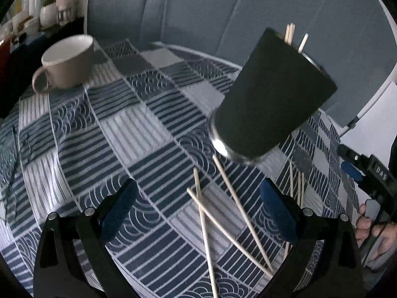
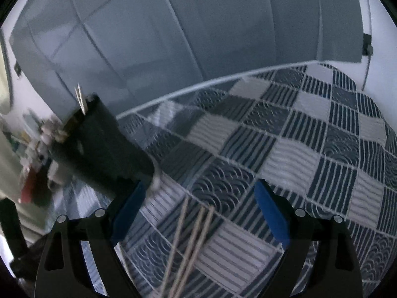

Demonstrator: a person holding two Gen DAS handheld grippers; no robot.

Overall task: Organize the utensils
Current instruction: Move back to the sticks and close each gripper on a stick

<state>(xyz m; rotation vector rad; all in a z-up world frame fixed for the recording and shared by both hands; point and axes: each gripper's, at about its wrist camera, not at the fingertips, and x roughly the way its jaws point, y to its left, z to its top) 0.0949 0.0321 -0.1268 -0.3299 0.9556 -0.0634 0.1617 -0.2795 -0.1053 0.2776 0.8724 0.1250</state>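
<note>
A black tumbler (image 1: 273,94) stands on the patterned tablecloth and holds a few wooden chopsticks (image 1: 289,32) that stick out of its top. It also shows in the right wrist view (image 2: 104,149), blurred, at the left. Several loose chopsticks (image 1: 233,208) lie crossed on the cloth in front of the tumbler. My left gripper (image 1: 198,211) is open and empty above them. My right gripper (image 2: 198,213) is open and empty, with three chopsticks (image 2: 191,248) lying on the cloth between its fingers. The right gripper also shows in the left wrist view (image 1: 359,171) at the right edge.
A beige mug (image 1: 67,62) stands on the cloth at the far left. A grey sofa back (image 1: 223,12) rises behind the table. A shelf with white jars and a plant (image 1: 47,7) is at the far left. The table edge (image 2: 198,87) curves across the back.
</note>
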